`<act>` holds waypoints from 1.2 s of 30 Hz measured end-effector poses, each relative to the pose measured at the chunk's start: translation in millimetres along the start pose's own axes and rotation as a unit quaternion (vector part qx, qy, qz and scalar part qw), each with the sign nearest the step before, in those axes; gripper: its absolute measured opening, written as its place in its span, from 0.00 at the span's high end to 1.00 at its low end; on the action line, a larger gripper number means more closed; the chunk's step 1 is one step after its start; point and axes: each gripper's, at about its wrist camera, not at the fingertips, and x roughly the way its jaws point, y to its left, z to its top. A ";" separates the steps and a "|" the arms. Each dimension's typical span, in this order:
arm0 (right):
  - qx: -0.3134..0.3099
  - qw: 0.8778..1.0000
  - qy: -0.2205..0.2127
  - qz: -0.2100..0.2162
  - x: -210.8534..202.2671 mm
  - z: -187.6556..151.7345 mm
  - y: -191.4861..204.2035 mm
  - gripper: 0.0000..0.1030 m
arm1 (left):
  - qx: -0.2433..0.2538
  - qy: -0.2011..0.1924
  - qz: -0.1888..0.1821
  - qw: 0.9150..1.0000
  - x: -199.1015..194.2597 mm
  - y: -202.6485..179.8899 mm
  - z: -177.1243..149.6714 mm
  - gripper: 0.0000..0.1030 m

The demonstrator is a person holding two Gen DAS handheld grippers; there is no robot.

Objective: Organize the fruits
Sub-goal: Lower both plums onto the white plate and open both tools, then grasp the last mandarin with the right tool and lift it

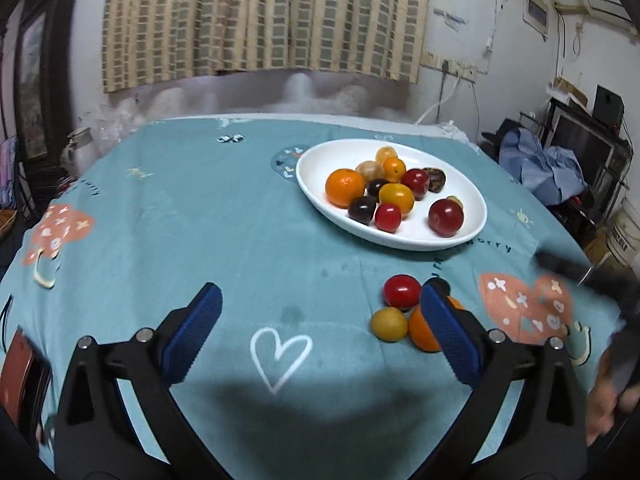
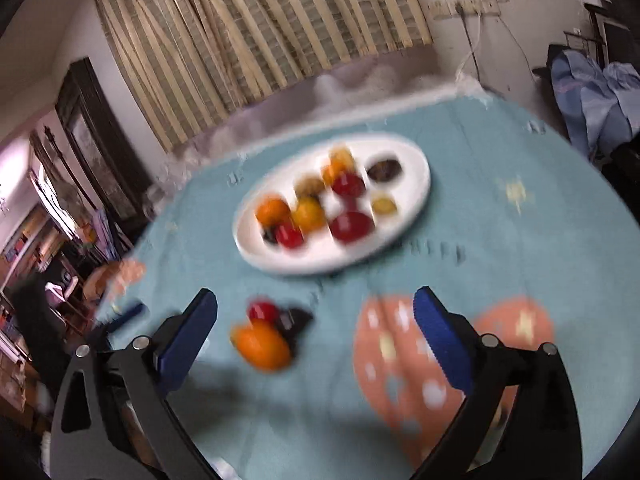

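Hovering over the table [image 1: 200, 220], left tongs [image 1: 320, 316] and right tongs [image 2: 316, 312] both spread wide – white plate [image 1: 320, 160] piled with fruit, loose fruits [image 1: 401, 290] sitting near it, right view blurry

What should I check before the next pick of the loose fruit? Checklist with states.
1. Left gripper open, nothing held: ok.
2. Right gripper open, nothing held: ok.
3. Loose fruit on the cloth: red fruit, yellow fruit, orange partly behind a finger: ok.
4. Dark fruit beside them: cannot tell, blurred.
5. White plate has bare space: ok.
6. Right view sharp: not ok.
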 end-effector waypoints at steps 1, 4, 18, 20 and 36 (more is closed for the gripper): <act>-0.002 1.000 0.017 -0.001 4.6 -0.2 0.7 0.04 | -0.004 -0.005 -0.004 1.000 -3.8 -0.3 0.2 0.02; 0.006 1.000 0.009 0.003 0.5 4.1 2.6 0.04 | -0.009 -0.016 -0.013 1.000 -9.4 -0.7 2.2 0.02; -0.052 0.998 0.036 -0.001 19.8 -11.0 17.6 0.04 | 0.008 -0.044 -0.014 0.999 -24.8 -12.3 7.6 0.02; -0.061 0.998 0.033 -0.004 19.9 -12.8 20.3 0.04 | 0.016 -0.055 -0.005 0.998 -29.9 -14.5 8.7 0.02; -0.095 0.993 0.063 0.006 52.7 -19.7 42.8 0.21 | 0.047 -0.054 -0.006 0.997 -31.7 -24.4 9.6 0.02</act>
